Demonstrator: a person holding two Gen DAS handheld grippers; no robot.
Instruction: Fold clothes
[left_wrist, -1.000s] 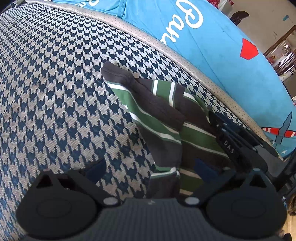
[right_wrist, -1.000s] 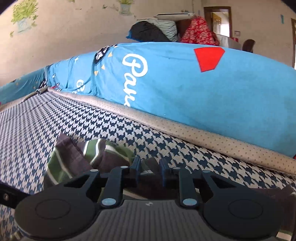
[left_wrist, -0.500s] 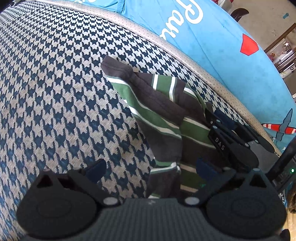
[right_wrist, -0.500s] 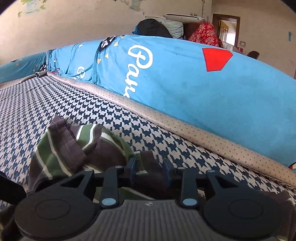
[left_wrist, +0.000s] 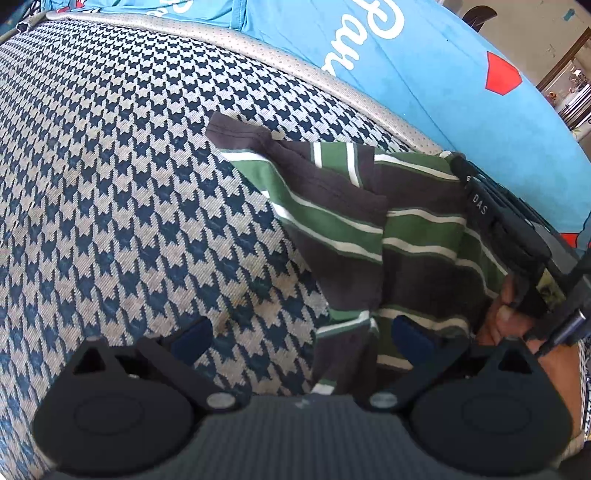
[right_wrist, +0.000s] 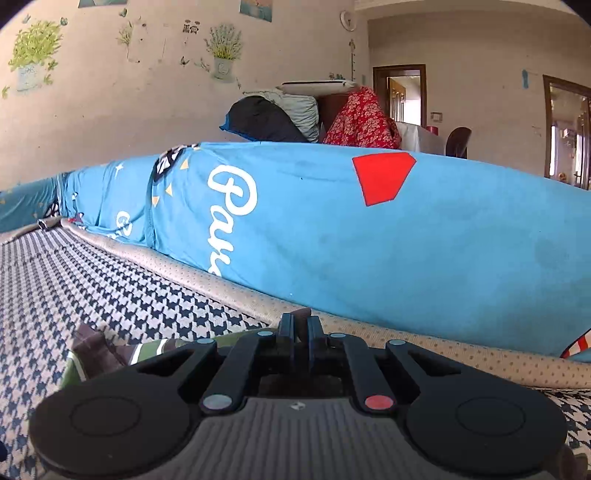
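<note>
I am holding my left gripper (left_wrist: 301, 332) low over the houndstooth cushion (left_wrist: 110, 192), its two blue-tipped fingers (left_wrist: 192, 334) standing wide apart and gripping nothing. One fingertip is hovering over bare houndstooth cloth; the other is sitting over the near end of the striped garment (left_wrist: 351, 221).

The garment, dark brown with green and white stripes, is lying on the cushion close to its far edge, where a beige dotted border (left_wrist: 295, 62) is running along the foot of a blue cover (left_wrist: 424, 74) printed with white script and a red shape. A narrow part of the garment is pointing toward the far left, with a folded flap lying across its middle, while the broader part is spreading toward the right.

My right gripper (right_wrist: 301, 332) is pressing its jaws together on a small dark fold of that garment, which is poking up between the fingertips. In the left wrist view this gripper (left_wrist: 495, 218) is resting at the garment's right edge, with my right hand (left_wrist: 506, 325) wrapping its handle just beside the cloth.

In the right wrist view the garment (right_wrist: 110, 354) is showing only as a low bunch to the left of the fingers, and beyond the blue cover (right_wrist: 406, 240) bundled clothes are piling against a wall with plant stickers.
</note>
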